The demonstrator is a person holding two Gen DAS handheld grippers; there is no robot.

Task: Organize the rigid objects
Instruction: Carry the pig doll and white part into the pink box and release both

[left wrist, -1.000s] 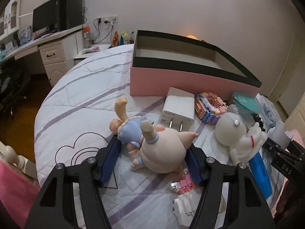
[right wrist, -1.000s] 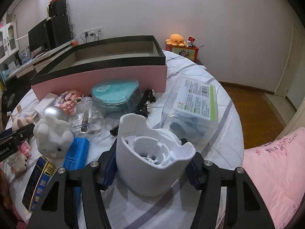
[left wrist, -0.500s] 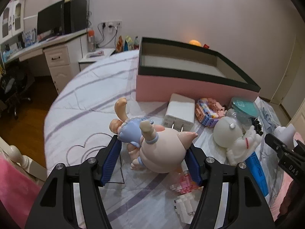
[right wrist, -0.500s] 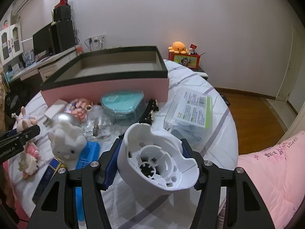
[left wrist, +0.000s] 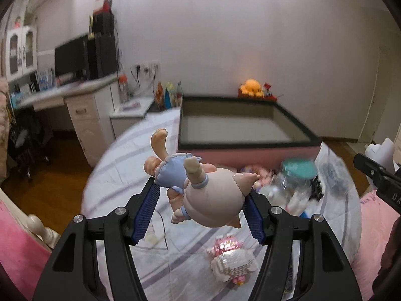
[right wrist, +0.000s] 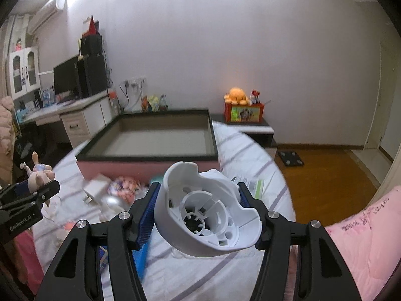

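My left gripper [left wrist: 201, 207] is shut on a pink pig figurine [left wrist: 213, 198] with a small doll in blue clothes attached, held in the air above the bed. My right gripper [right wrist: 199, 209] is shut on a white plastic housing [right wrist: 208, 208], also lifted off the bedding. An open pink box with a black rim [left wrist: 248, 148] [right wrist: 147, 160] stands beyond both, its grey inside empty. From the right wrist view, the left gripper [right wrist: 27, 195] with the figurine shows at the left edge.
Loose items lie on the striped bedsheet [left wrist: 120, 170]: a pink-and-white brick figure [left wrist: 233, 260], a clear jar with a teal lid [left wrist: 295, 175], a white charger [right wrist: 96, 188], a blue box [right wrist: 141, 258]. A desk with a monitor [left wrist: 72, 60] stands left, pink quilt [right wrist: 356, 245] right.
Both grippers have risen with their objects off the bed and tilted up, so more of the wall and the box's inside shows. Both grips are unchanged.
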